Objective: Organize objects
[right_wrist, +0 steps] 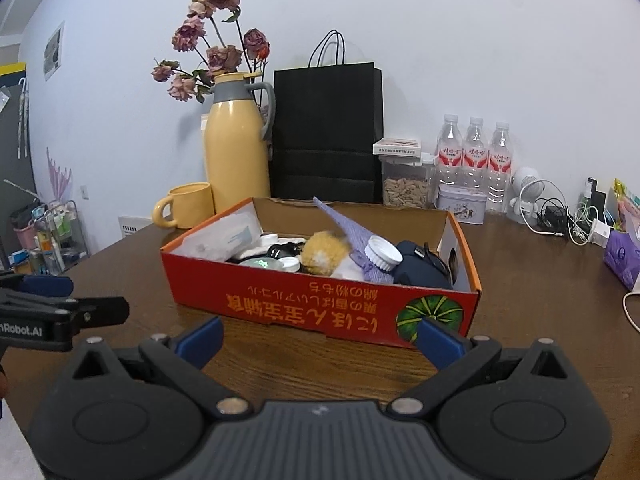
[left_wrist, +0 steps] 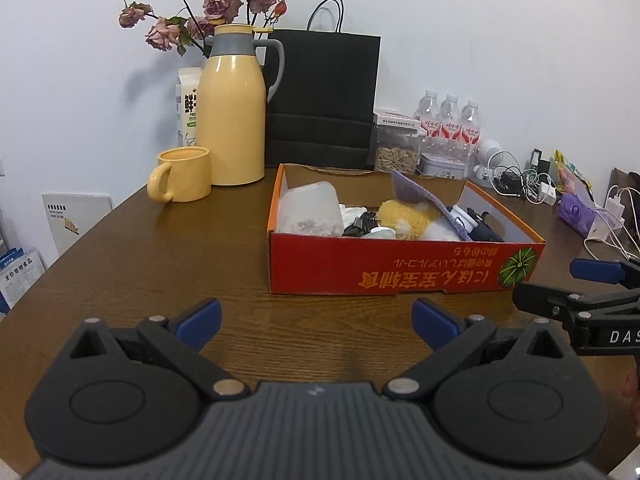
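Note:
A red cardboard box [left_wrist: 400,266] [right_wrist: 320,304] stands on the brown wooden table [left_wrist: 180,248] [right_wrist: 532,280]. In it lie a clear plastic tub [left_wrist: 310,208], a yellow fluffy toy [left_wrist: 402,216] [right_wrist: 324,252], a purple cloth [left_wrist: 416,192] [right_wrist: 344,220], a white-capped jar [right_wrist: 384,254], a dark blue pouch [right_wrist: 420,268] and small items. My left gripper [left_wrist: 316,322] hovers open in front of the box, nothing between its blue pads. My right gripper [right_wrist: 320,338] is open too, close to the box's front wall. Each gripper shows at the edge of the other's view.
Behind the box stand a yellow thermos jug [left_wrist: 232,108] [right_wrist: 236,140], a yellow mug [left_wrist: 182,174] [right_wrist: 188,204], a black paper bag [left_wrist: 324,96] [right_wrist: 328,132], dried roses, a seed container [left_wrist: 396,148], three water bottles [right_wrist: 474,152] and a tin. Chargers and cables [left_wrist: 520,184] [right_wrist: 568,216] lie at the right.

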A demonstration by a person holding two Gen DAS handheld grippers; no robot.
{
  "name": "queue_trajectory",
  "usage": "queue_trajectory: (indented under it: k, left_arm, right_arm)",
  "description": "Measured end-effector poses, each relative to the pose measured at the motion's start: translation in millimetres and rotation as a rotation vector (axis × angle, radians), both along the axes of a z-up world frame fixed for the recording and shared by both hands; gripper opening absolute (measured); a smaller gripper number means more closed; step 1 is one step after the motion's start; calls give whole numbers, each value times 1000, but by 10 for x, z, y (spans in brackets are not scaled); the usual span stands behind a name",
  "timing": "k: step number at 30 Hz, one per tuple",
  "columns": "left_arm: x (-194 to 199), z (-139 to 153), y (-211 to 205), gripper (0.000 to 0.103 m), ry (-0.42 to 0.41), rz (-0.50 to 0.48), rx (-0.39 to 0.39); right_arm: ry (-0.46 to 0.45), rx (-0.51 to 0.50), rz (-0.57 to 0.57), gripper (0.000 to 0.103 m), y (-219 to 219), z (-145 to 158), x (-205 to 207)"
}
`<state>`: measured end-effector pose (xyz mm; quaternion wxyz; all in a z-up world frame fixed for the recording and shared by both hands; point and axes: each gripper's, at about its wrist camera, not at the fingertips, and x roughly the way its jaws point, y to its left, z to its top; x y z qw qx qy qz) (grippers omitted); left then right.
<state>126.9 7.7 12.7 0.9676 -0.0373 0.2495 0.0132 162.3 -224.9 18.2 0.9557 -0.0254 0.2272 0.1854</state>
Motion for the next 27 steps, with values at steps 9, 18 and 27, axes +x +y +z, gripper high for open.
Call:
queue_trajectory:
  k: [9, 18, 27]
  left_arm:
    - [-11, 4, -10, 103, -5, -2, 2]
    - [-9, -7, -33, 103, -1, -5, 4]
    - [-6, -14, -42, 103, -1, -9, 7]
  right_arm:
    - [1, 1, -3, 103, -3, 3, -1]
    - [5, 4, -4, 103, -3, -16, -2]
    - [5, 4, -6, 103, -7, -32, -4]
